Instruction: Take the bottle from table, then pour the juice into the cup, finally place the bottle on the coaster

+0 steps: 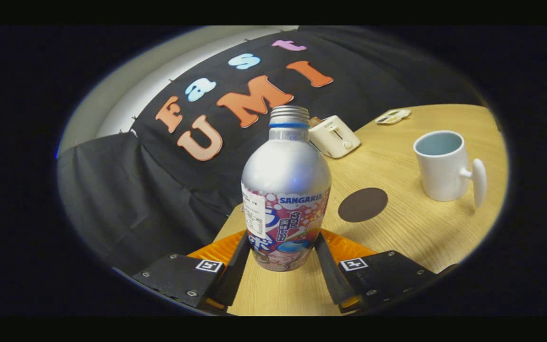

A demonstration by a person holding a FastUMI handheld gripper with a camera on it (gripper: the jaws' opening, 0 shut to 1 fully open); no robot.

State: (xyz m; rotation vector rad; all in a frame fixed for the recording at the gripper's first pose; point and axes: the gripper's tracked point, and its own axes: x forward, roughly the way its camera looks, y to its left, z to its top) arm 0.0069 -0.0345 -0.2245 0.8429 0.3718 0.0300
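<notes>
The gripper (283, 254) pinches the lower body of the silver aluminium bottle with a printed label and bare threaded neck (285, 190), one finger pressed on each side. The bottle stands upright, at or just above the pale wooden table (411, 228). Just beyond the bottle lies a dark round coaster (363, 204); farther off stand a white ceramic cup with a handle (444, 166) and a cream toaster (334, 136).
</notes>
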